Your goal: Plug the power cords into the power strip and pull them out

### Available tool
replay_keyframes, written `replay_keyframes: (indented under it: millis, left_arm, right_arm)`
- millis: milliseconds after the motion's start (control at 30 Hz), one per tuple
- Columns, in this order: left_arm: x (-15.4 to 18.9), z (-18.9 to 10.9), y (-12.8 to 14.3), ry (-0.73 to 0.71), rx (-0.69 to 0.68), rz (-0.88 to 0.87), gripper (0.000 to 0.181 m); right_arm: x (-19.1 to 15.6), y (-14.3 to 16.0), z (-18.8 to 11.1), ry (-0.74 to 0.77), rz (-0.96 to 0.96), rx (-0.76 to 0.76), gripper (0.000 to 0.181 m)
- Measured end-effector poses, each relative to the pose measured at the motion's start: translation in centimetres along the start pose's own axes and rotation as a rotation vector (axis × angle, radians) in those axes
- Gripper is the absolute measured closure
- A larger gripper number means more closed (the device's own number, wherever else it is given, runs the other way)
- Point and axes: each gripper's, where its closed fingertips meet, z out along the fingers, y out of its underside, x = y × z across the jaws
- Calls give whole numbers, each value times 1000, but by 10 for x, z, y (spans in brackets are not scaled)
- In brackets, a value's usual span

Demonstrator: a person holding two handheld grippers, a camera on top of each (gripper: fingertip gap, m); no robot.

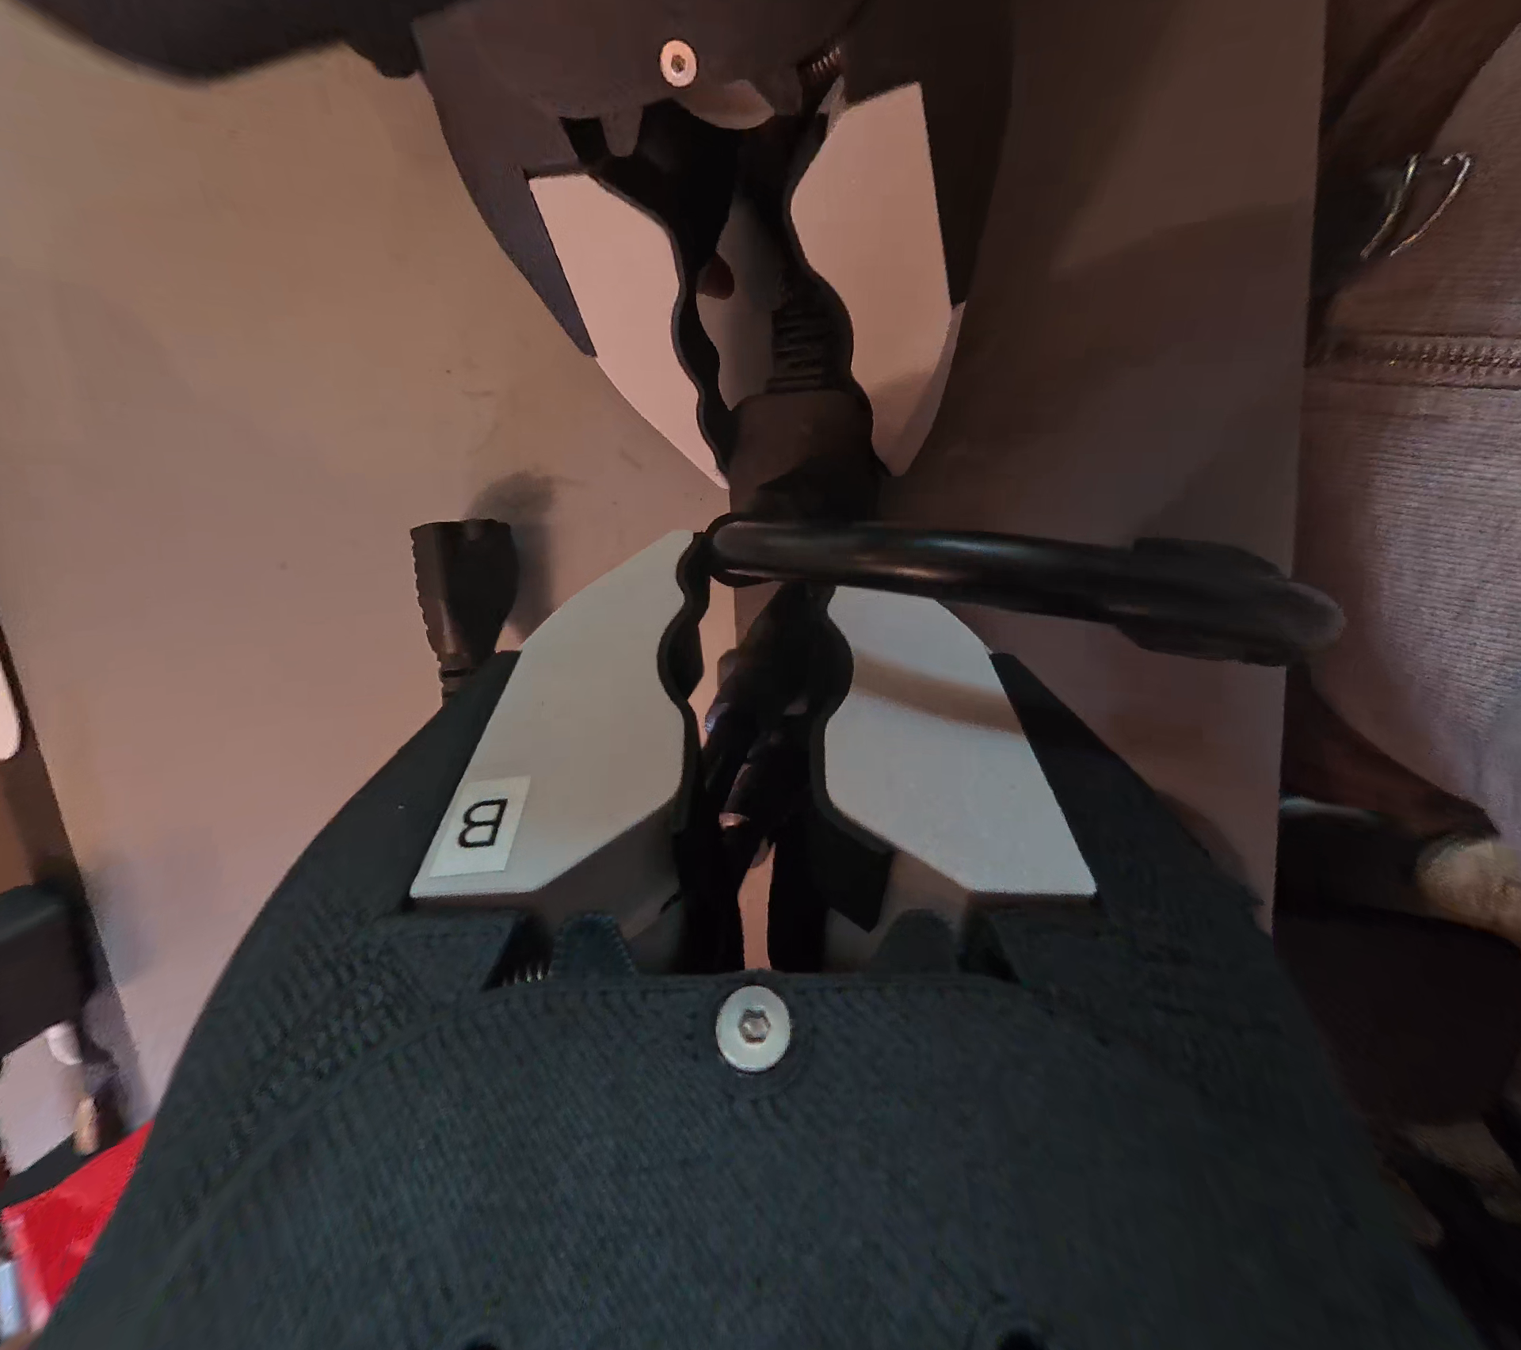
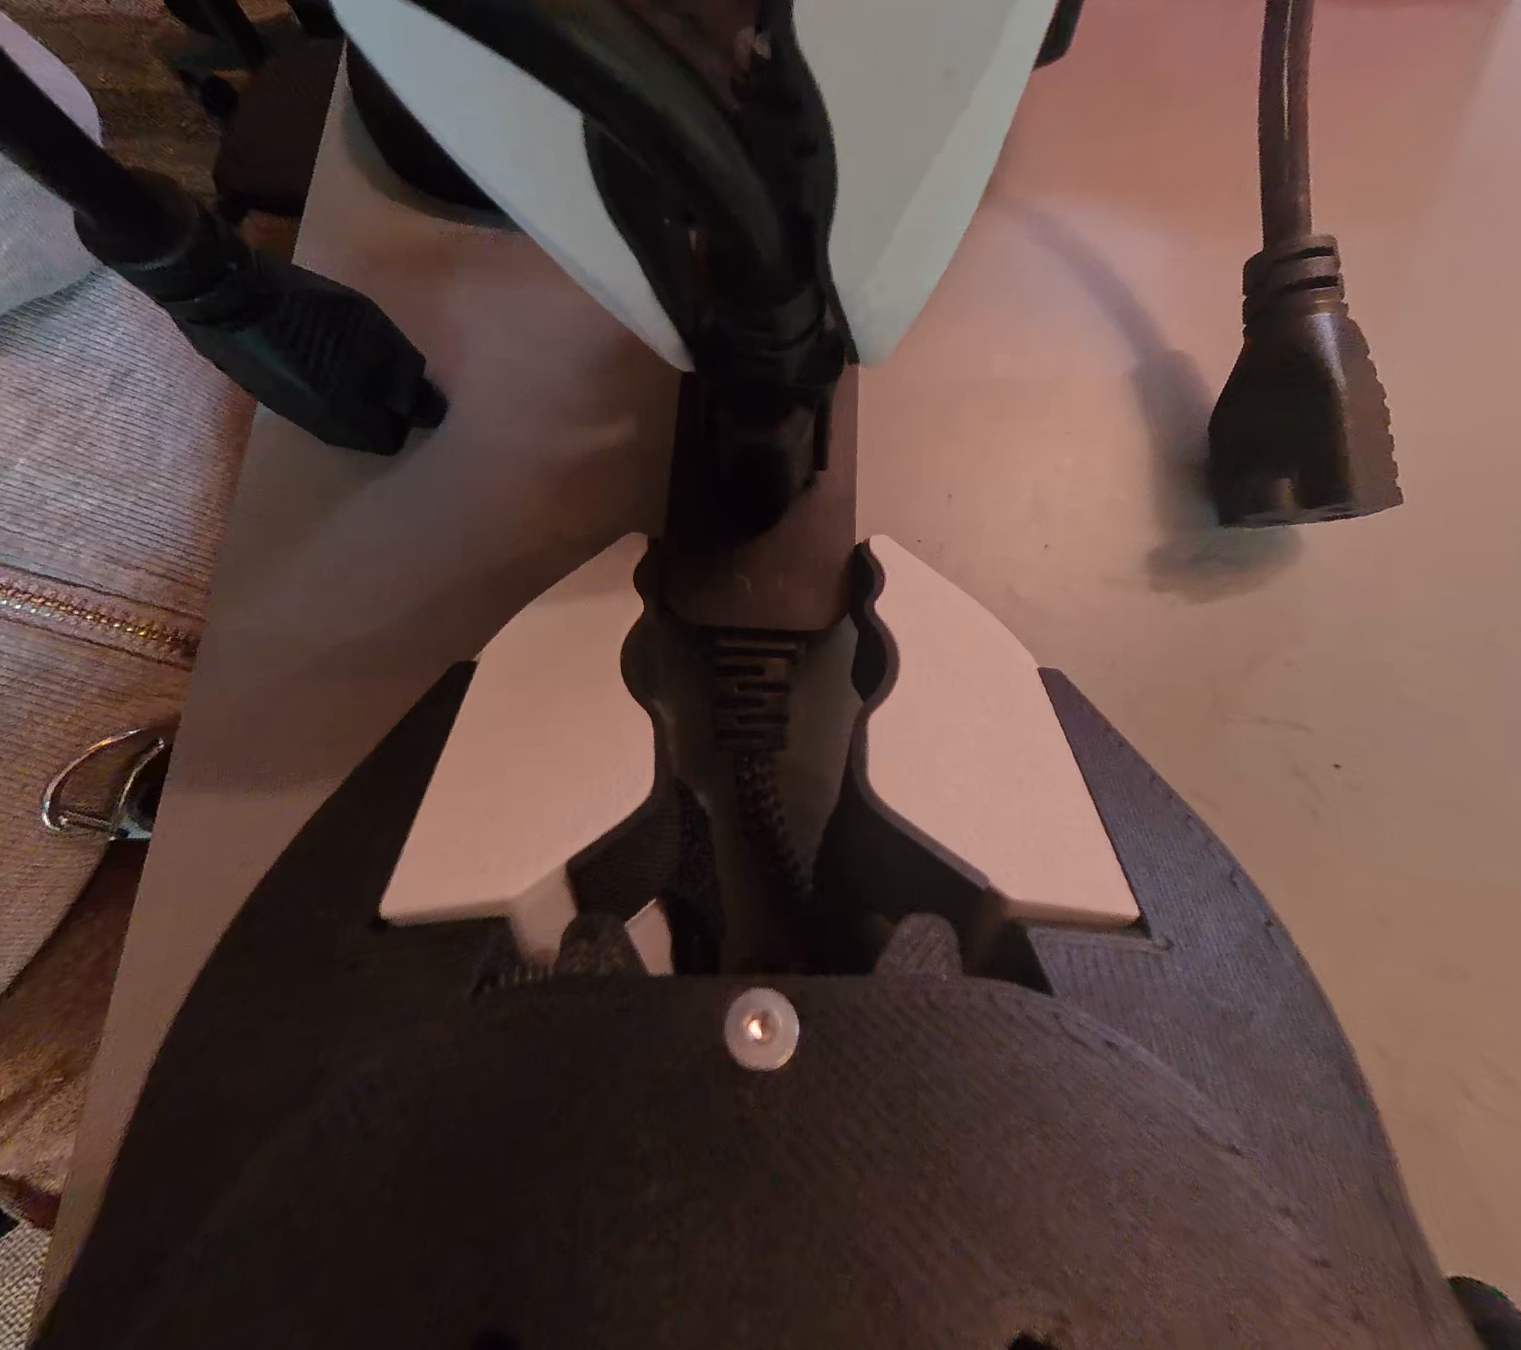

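My two grippers face each other over a tan table (image 2: 1070,652). My right gripper (image 2: 753,570) is shut on a brown cord end (image 2: 745,590) with a ribbed collar. My left gripper (image 1: 757,611) is shut on a black plug (image 1: 761,701); its black cable (image 1: 1029,578) loops off to the right. In the right wrist view the black plug (image 2: 732,454) meets the brown end, in line and touching. I cannot tell how far one sits in the other. The left gripper also shows in the right wrist view (image 2: 769,356), the right gripper in the left wrist view (image 1: 802,463). No power strip is in view.
A second brown socket end (image 2: 1309,421) lies on the table to the right; it shows in the left wrist view (image 1: 469,586) too. Another black plug (image 2: 329,356) hangs at the left. A person's zipped grey garment (image 1: 1416,405) is close by. A red object (image 1: 74,1212) lies at the table's edge. The tips of one gripper are about 5 cm away from the tips of the other.
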Motion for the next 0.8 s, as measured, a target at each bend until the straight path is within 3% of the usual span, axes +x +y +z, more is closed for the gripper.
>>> replay_keyframes:
  millis: [800]
  left_arm:
    - [2,-3,0,-67,7,55,157]
  right_arm:
    - [-3,0,-1,-22,1,-2,135]
